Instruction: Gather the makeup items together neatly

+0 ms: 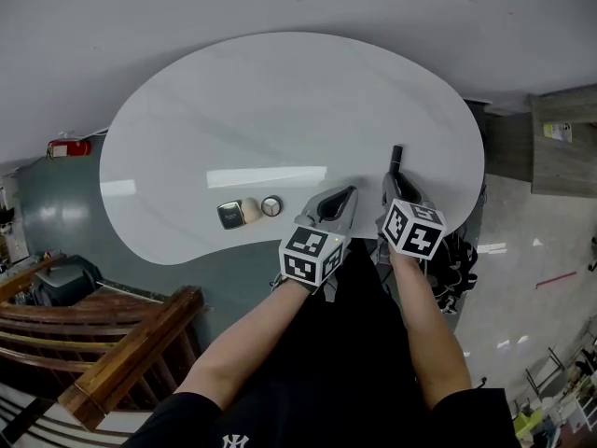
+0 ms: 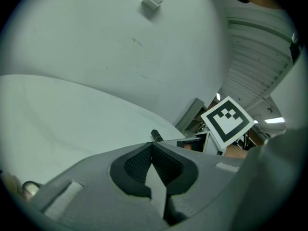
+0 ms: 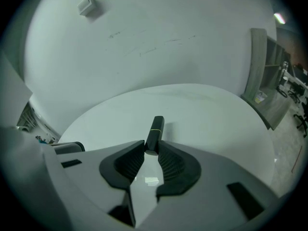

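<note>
On the white kidney-shaped table (image 1: 280, 110), three small makeup items lie close together near the front edge: a dark square compact (image 1: 230, 215), a beige piece (image 1: 250, 211) and a round pot (image 1: 271, 206). To their right, my left gripper (image 1: 351, 192) rests low over the table with its jaws shut (image 2: 152, 145) and nothing between them. My right gripper (image 1: 395, 177) is shut on the near end of a slim black tube (image 1: 395, 155). The tube (image 3: 155, 133) has a thin gold band and points out over the table between the right gripper (image 3: 152, 150) tips.
The table's front edge runs just under both grippers. A wooden railing (image 1: 121, 353) stands below at the left, and a red object (image 1: 70, 147) lies by the table's left end. A grey cabinet (image 1: 564, 138) stands at the far right over glossy floor.
</note>
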Motion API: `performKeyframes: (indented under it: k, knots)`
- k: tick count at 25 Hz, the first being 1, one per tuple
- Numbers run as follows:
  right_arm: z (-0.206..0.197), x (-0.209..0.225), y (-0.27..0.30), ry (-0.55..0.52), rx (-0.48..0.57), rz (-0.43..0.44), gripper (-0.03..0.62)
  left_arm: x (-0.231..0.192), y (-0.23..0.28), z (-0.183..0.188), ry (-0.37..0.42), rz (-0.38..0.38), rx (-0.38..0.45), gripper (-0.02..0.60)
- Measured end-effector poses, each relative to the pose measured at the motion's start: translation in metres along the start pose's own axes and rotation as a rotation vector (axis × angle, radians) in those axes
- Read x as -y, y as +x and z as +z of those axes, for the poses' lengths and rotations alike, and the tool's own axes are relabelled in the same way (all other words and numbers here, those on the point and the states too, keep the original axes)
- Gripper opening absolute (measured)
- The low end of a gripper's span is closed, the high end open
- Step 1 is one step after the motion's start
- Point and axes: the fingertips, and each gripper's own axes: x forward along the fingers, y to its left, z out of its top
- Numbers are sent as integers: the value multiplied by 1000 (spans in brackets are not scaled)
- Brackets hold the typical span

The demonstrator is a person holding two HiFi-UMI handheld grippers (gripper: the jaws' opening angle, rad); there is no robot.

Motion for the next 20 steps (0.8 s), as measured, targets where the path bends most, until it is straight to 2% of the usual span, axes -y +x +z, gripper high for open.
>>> performKeyframes:
  k: [7,20]
  knots:
    - [-17,-54,-15,-54,39,86,100,-12,-43,-17,-26,34,40,9]
    - [-70,-155,-29,-193,11,222,101,-45,-121,-43,-54,126,110,9]
